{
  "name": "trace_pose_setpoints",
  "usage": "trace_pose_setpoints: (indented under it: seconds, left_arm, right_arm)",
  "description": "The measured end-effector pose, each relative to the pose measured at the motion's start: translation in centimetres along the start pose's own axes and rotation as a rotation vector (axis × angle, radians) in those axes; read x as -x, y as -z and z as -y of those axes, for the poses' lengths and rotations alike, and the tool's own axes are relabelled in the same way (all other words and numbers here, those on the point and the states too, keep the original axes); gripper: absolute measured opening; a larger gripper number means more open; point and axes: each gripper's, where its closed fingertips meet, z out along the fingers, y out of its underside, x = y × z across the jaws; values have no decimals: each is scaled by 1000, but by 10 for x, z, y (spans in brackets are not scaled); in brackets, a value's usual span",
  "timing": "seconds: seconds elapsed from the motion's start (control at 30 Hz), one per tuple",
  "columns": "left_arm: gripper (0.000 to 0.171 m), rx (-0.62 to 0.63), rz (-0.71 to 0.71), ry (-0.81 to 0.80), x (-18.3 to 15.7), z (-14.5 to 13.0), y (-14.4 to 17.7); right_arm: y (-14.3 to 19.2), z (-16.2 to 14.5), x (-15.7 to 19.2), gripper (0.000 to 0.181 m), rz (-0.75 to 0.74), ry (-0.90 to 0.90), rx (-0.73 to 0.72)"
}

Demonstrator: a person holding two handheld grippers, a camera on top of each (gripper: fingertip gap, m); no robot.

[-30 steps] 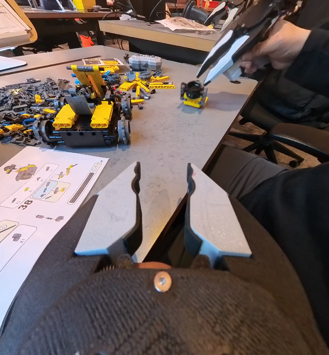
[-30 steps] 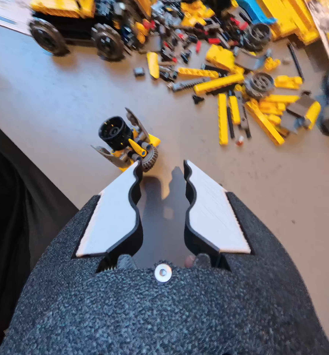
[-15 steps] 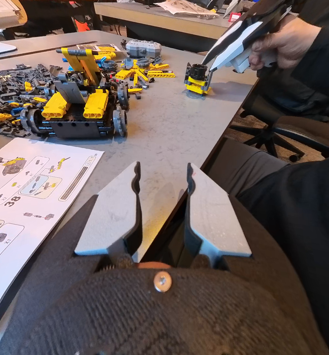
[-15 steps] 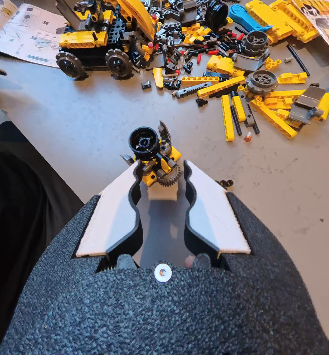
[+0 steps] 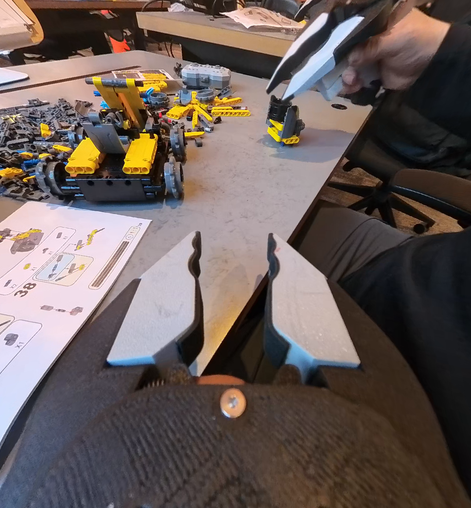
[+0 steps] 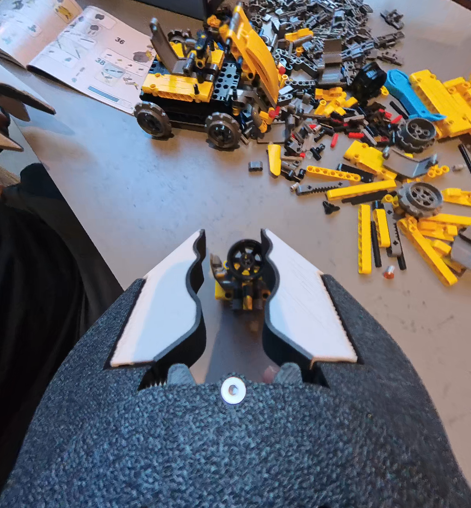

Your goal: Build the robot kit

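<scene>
The small brick sub-assembly (image 6: 241,277), a black wheel hub on top of a yellow, grey and black cluster of pinned parts, stands on the grey table (image 6: 151,198) near its edge, well apart from everything else. It looks light and rigid, but being only pressed together it could shed a part if squeezed askew; the blocky yellow-and-black base seems a surer hold than the round hub, which may slip or turn. The right tongs (image 6: 233,242) straddle it with jaws apart; the right-hand finger is at or just beside the hub, though whether it touches I cannot tell. The left tongs (image 5: 233,242) hover open and empty over the table edge, beside one open instruction booklet (image 5: 50,264). Farther off stands one half-built yellow vehicle (image 6: 201,82), two of its wheels showing in the right wrist view. Around it lie two loose grey wheels (image 6: 419,199), one blue piece (image 6: 406,94), and yellow beams and dark small parts too many to count.
</scene>
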Motion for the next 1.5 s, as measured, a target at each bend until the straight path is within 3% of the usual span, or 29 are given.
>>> trace_pose_setpoints:
  seconds: [0.33,0.57,1.1,1.27,1.5]
  left_arm:
    - [45,-8,4,-4,1,2,2]
    - [46,-10,-5,7,0,3,2]
    - [46,20,-10,-4,-4,-5,-4]
    - [45,31,-12,8,-4,-8,-8]
    - [45,34,7,-25,-5,-8,-10]
  right_arm:
    - [-38,2,6,40,-8,141,174]
    - [-11,20,3,42,-52,100,76]
    - [55,-34,-11,57,-169,-73,-81]
    - [73,-72,-56,43,-318,-139,12]
    - [46,-95,-87,38,-267,-144,143]
